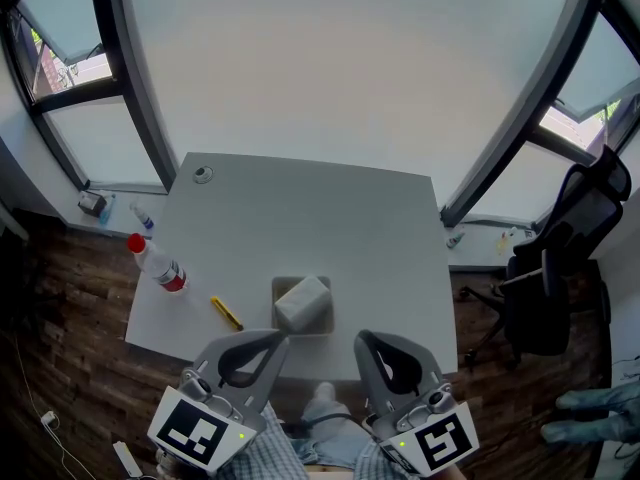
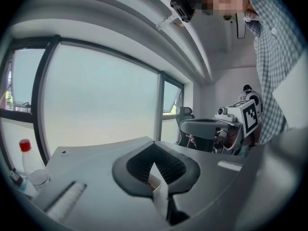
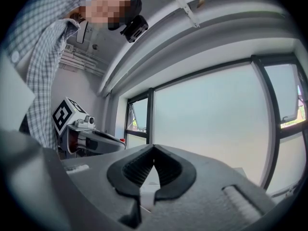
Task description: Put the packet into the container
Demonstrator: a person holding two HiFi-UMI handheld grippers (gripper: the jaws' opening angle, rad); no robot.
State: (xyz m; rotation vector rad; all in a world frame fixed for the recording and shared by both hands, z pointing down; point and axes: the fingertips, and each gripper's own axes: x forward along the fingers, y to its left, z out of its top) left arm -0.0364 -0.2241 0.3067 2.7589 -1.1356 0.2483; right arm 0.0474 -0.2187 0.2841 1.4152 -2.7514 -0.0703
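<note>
Packet (image 1: 302, 300) already lies in the container (image 1: 278, 282), so nothing seems left; left gripper (image 1: 281, 339) and right gripper (image 1: 363, 337) both closed, empty.

This looks like an office. A plain grey tabletop (image 1: 300, 208) with a round cable port (image 1: 203, 175) near its far left corner stands against a run of tall, dark-framed windows (image 1: 330, 58) that fill the far wall. At the right stands a black swivel chair (image 1: 560, 278), and the floor (image 1: 70, 318) is dark wood plank, bare and workaday.
</note>
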